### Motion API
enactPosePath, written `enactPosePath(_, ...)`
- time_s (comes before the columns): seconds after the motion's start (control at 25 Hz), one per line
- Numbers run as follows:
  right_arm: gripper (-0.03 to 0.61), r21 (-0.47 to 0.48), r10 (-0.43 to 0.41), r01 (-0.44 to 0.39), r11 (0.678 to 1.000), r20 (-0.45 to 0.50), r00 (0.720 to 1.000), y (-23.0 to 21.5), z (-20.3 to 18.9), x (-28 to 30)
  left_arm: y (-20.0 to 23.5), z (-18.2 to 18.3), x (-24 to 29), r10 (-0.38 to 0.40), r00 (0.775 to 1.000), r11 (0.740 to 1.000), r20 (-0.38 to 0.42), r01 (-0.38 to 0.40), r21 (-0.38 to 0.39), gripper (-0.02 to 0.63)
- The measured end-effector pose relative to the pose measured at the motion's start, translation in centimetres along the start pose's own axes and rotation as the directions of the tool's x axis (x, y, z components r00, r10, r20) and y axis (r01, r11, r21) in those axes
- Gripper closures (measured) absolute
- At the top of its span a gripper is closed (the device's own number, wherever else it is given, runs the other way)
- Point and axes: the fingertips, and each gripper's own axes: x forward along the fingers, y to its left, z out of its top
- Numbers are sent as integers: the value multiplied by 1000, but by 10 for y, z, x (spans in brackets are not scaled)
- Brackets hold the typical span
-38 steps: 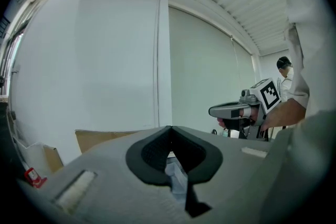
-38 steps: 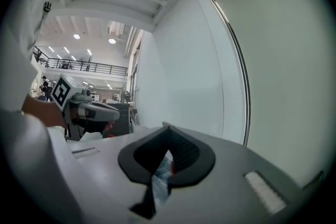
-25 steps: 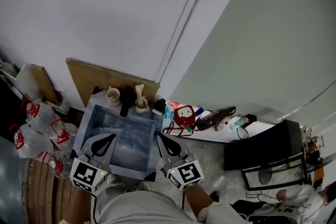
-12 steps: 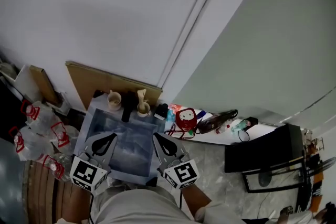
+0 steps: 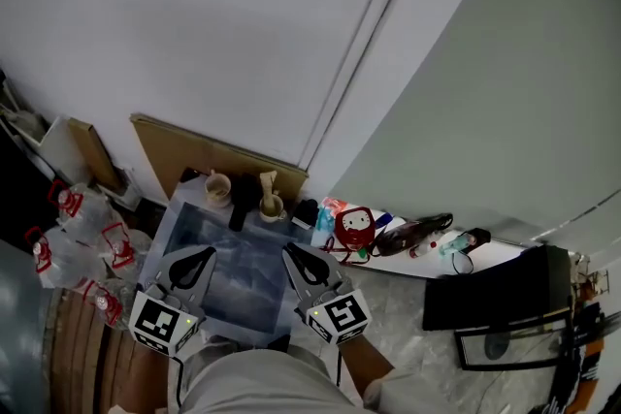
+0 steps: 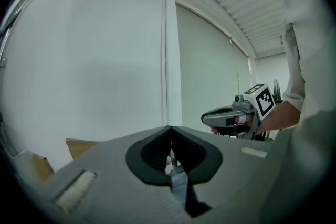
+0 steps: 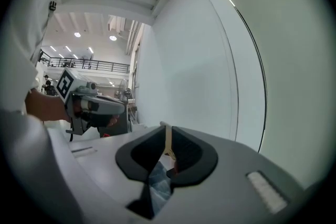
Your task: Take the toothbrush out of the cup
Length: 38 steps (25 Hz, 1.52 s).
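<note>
Left hand-held gripper (image 5: 202, 254) points roughly level, jaws together.

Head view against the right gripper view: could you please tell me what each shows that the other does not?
Only the head view shows both cups whole, the left cup and the toothbrush cup, plus the cardboard sheet and red-labelled bottles. Only the right gripper view shows a lit hall with a railing. Both show the left gripper, the blue table and the white wall.
</note>
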Motion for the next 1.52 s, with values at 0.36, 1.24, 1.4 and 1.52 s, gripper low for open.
enactPosePath(0.36, 393, 3, 68, -68, 998, 6, 998, -1, -1, 8, 7, 1, 1, 26, 1000, 1000, 0, -26, -2, 607)
enactPosePath(1.24, 336, 5, 54, -54, 999, -26, 998, -14, -19, 20, 15, 6, -12, 57, 998, 998, -5, -57, 5, 607)
enactPosePath(1.4, 337, -9, 40, -41, 999, -58, 998, -23, -32, 32, 17, 2, -14, 64, 998, 998, -7, -64, 8, 607)
enactPosePath(1.52, 341, -18, 31, -32, 999, -92, 995, -30, -44, 44, 20, 4, -19, 79, 997, 997, -11, -79, 6, 607)
